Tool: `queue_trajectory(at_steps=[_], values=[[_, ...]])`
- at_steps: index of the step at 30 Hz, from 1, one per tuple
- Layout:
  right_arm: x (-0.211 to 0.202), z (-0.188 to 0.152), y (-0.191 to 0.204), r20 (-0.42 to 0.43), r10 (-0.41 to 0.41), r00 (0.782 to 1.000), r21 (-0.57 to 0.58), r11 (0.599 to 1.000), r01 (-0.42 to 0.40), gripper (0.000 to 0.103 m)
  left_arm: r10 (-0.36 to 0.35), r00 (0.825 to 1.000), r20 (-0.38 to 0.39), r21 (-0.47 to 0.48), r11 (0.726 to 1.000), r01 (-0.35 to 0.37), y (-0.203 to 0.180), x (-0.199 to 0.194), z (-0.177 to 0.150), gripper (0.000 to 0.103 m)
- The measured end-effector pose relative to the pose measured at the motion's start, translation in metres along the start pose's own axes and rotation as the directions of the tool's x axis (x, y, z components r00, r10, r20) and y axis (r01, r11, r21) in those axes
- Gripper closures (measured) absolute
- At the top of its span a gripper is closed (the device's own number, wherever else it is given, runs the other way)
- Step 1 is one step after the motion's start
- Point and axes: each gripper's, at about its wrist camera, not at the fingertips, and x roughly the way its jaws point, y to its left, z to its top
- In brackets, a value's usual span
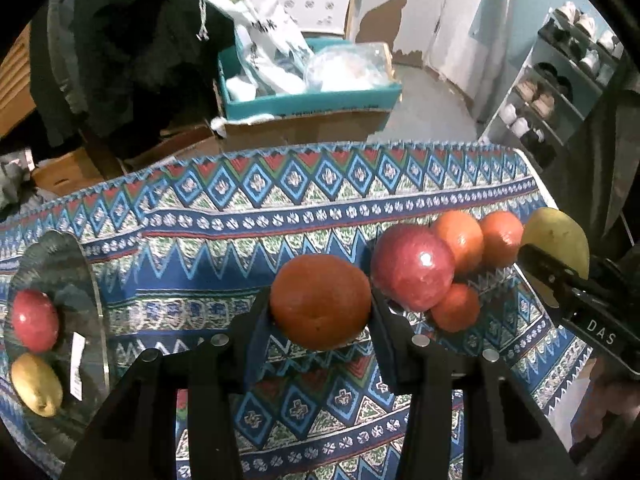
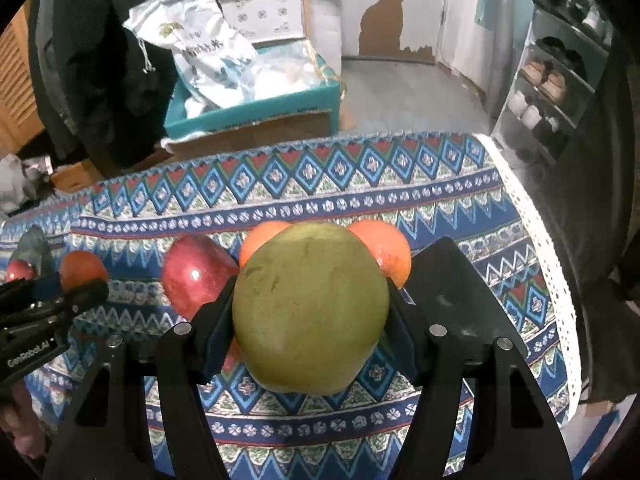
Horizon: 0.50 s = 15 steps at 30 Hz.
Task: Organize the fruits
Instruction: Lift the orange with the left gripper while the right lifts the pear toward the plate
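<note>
Plate point(image 1: 90, 280) holds apple point(image 1: 35, 320) and pear point(image 1: 36, 384); left claw point(image 1: 320, 312) clamps orange point(image 1: 320, 300), right claw point(image 2: 310, 312) clamps green pear point(image 2: 310, 308).

L gripper point(image 1: 320, 312) jaws clamped on orange point(image 1: 320, 300); red apple point(image 1: 412, 266) just beside.

An orange point(image 1: 320, 302) and a green pear point(image 2: 310, 308) are held above clustered fruit point(image 1: 414, 268).

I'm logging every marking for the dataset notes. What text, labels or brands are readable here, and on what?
"DAS" on the right gripper
"GenRobot.AI" on the left gripper
White sack: dark printed characters, too blurred to read
Tag on the glass plate: too small to read
</note>
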Motion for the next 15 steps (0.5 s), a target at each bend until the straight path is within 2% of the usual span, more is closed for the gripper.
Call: queue_trajectory(at_steps=[15], values=[[-0.055, 0.016, 0.022, 0.113, 0.033, 0.993, -0.039, 0.999, -0.029, 0.036, -0.013, 0.993, 0.118, -0.012, 1.0, 0.015, 0.004, -0.071, 0.004, 0.056]])
